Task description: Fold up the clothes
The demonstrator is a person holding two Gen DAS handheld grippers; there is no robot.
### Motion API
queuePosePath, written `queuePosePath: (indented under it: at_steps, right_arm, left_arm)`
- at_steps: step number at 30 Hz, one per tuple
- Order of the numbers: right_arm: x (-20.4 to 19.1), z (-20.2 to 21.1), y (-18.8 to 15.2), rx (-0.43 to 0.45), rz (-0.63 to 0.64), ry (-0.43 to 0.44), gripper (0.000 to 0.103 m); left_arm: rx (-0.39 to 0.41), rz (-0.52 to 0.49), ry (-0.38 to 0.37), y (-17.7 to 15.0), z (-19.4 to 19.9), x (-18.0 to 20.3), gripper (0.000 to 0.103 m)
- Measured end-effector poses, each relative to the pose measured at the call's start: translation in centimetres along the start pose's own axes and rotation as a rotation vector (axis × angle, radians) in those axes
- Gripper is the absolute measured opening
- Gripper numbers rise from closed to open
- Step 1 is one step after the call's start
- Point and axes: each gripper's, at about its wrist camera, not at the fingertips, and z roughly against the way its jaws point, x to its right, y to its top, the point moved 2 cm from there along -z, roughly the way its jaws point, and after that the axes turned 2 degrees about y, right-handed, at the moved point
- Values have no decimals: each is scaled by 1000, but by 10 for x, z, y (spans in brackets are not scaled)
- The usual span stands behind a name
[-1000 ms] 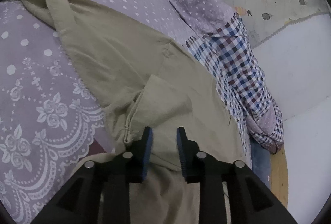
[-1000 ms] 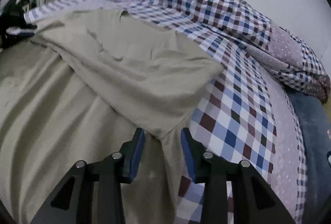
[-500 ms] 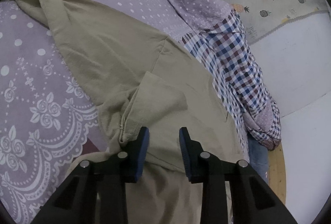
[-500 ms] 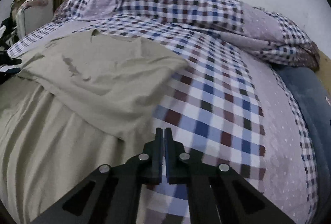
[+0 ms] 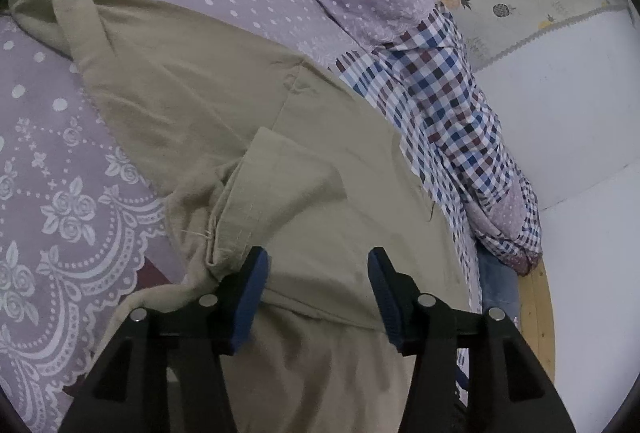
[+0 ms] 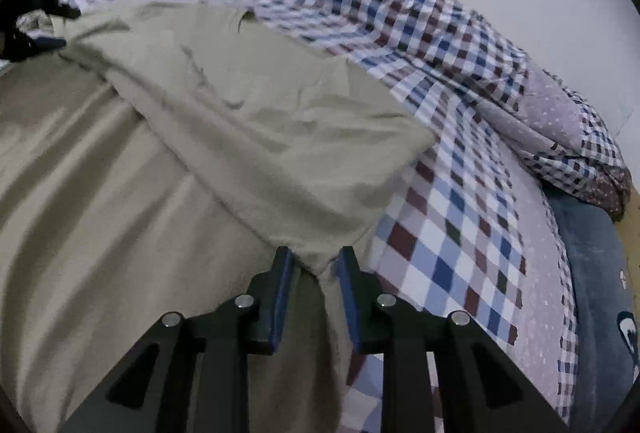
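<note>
On the bed: my khaki cotton garment [image 5: 224,105] lies folded on the checked and lilac lace-print bedspread [image 5: 60,193].
Left gripper [image 5: 314,265]: spread wide above cloth.
Right gripper [image 6: 314,263]: narrow gap around fold corner, grip unclear.
Writing: none readable.
Cut off: garment's lower part.

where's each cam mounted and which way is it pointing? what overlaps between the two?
Left wrist: sits on the left hand-held gripper, looking forward and down along its open fingers at the khaki garment lying on the lilac lace-print bedspread; only the gripper's own black arms show.
Right wrist: sits on the right hand-held gripper, facing across the same garment's folded flap toward the wall; fingers open astride the flap's corner.
Shared: the khaki garment, the checked quilt and the blue fabric at the bed's edge.
</note>
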Motion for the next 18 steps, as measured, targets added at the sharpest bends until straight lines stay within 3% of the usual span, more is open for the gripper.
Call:
queuePosePath:
  at_steps: [1, 2, 3, 10, 14, 18]
  right_arm:
    - [-1, -1, 0, 0, 8, -1, 20]
    - [-1, -1, 1, 3, 13, -4, 6]
    - [0, 1, 1, 4, 13, -17, 1]
    - [43, 29, -8, 56, -116, 4, 0]
    - [53, 26, -20, 22, -142, 6, 0]
    - [73, 20, -37, -27, -252, 16, 0]
  left_arm:
    - [0, 0, -1, 0, 0, 0, 56]
    - [0, -1, -1, 0, 0, -1, 55]
    - [2, 3, 2, -1, 0, 1, 55]
    - [-7, 2, 11, -2, -2, 1, 42]
    - [-8, 1, 10, -4, -2, 1, 42]
    - [-9, 7, 7, -3, 0, -1, 42]
